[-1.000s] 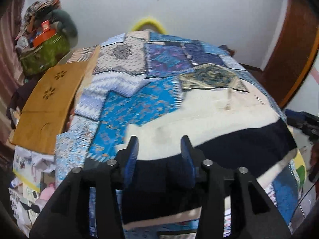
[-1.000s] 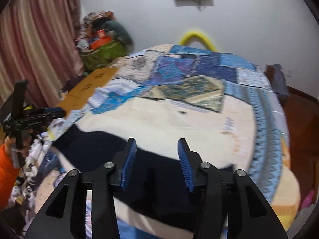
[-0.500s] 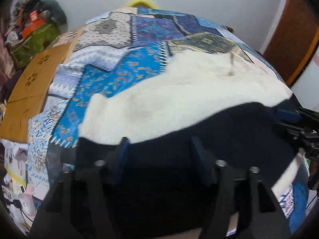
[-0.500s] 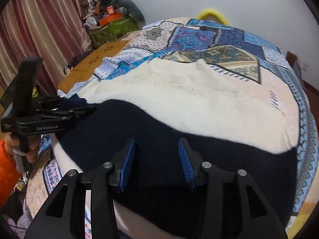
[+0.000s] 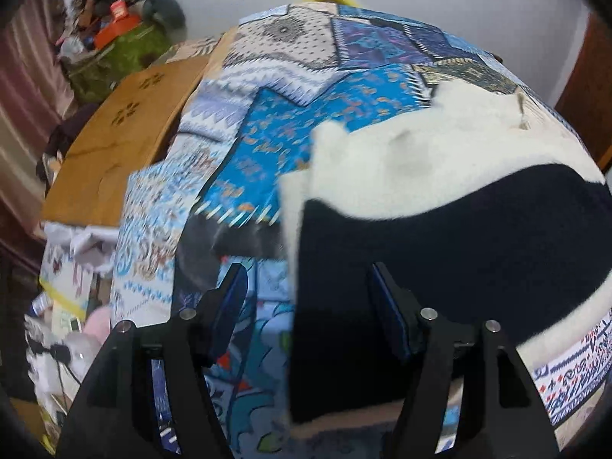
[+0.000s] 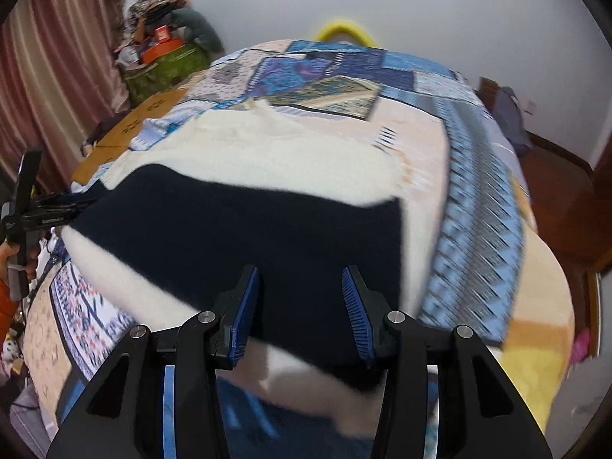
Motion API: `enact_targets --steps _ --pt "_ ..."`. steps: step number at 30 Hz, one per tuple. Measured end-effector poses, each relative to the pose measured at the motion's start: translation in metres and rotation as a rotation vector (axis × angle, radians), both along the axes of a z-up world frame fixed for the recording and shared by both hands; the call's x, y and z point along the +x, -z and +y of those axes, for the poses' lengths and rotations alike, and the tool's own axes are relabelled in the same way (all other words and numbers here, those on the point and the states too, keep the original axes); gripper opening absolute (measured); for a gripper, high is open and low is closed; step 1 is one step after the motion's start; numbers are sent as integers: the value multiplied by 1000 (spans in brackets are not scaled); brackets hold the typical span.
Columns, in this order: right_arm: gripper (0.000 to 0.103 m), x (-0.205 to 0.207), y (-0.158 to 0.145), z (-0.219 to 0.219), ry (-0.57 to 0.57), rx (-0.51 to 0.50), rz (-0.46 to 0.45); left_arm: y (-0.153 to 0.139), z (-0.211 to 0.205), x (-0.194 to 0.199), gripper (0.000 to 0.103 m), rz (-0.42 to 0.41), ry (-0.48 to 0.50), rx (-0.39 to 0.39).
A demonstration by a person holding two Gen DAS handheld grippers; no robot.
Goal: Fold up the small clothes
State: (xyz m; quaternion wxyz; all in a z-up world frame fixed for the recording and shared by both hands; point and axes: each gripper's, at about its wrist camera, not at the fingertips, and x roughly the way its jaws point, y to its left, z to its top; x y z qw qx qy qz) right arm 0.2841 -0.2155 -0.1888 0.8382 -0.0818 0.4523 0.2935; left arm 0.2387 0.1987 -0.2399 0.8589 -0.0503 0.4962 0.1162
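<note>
Left wrist view: garment (image 5: 440, 206), cream with a navy band, lies at the bed (image 5: 306, 122) near edge. Left gripper (image 5: 306, 298) has shifted to its left corner; right gripper (image 6: 300, 298) over navy. Both jaws open, ungripped; grasp pending.

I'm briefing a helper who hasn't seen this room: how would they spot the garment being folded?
Find the bed with the blue patchwork quilt. The garment lies across its near end: fluffy cream with a wide navy band, the only plain piece against the busy prints.
</note>
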Motion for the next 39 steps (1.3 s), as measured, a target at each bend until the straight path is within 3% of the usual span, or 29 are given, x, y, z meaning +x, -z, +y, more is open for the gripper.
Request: enact_targets --steps 5,9,15,22,25,28,36,39 --pt "43 -7 2 -34 83 -18 2 -3 9 -16 67 -4 -31 14" --pt "47 -8 5 -63 151 33 51 -7 13 -26 67 4 -58 65" --pt "48 -16 -17 -63 165 -4 -13 -20 23 -39 67 7 -131 102" --pt "50 -24 -45 -39 129 89 -64 -46 25 -65 68 -71 -158 -112" --pt "53 -26 -54 -17 76 104 -80 -50 17 -72 82 -97 -177 -211" --pt "58 -24 -57 7 28 112 -89 -45 7 -78 83 -115 -190 -338" --pt "62 -22 -24 63 -85 55 -37 -8 -8 -76 83 -62 -217 -656" --pt "62 -20 -7 74 -104 30 4 -4 -12 -70 83 -71 -230 -690"
